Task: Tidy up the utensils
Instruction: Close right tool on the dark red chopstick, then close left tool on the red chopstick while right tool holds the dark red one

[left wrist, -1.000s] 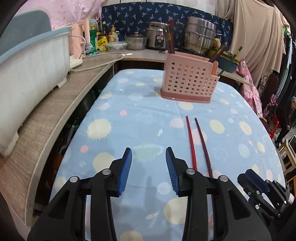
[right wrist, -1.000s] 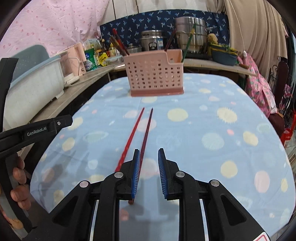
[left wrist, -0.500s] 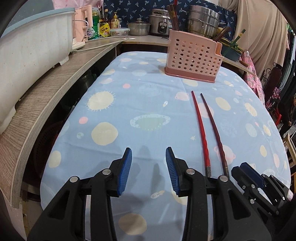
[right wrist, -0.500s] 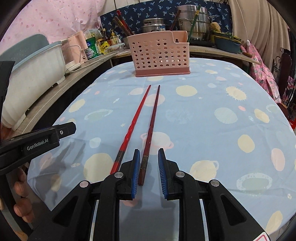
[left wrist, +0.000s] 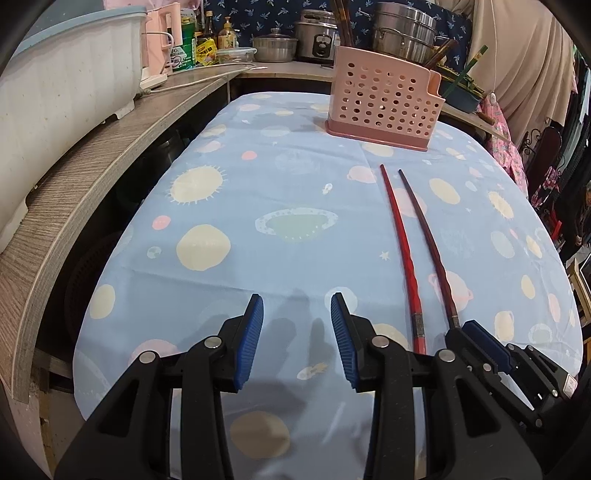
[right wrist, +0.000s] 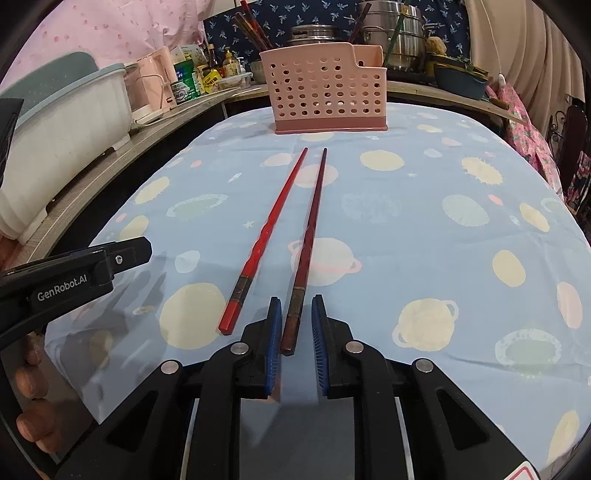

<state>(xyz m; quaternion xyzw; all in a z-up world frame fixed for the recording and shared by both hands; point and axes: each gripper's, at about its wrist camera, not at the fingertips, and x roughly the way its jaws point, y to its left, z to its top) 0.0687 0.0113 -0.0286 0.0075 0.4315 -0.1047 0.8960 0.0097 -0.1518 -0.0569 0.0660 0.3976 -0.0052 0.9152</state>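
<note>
Two chopsticks lie side by side on the blue patterned tablecloth (right wrist: 406, 221): a bright red chopstick (right wrist: 269, 229) (left wrist: 400, 240) and a dark red chopstick (right wrist: 308, 236) (left wrist: 428, 236). A pink perforated utensil basket (right wrist: 327, 94) (left wrist: 384, 99) stands at the far end, holding several chopsticks. My right gripper (right wrist: 294, 325) is open, its blue pads on either side of the dark red chopstick's near end, not pressing it. My left gripper (left wrist: 296, 325) is open and empty, left of the chopsticks near the table's front edge.
A wooden counter (left wrist: 92, 166) runs along the left with a white and blue dish rack (left wrist: 55, 85), a pink kettle and bottles. Metal pots (left wrist: 402, 29) stand behind the basket. The table edge drops off at right, near a pink cloth (right wrist: 524, 122).
Both grippers have drawn back toward the table's near edge and lower. The dark red chopstick's near end now lies between my right gripper's pads. Neither gripper's opening has changed.
</note>
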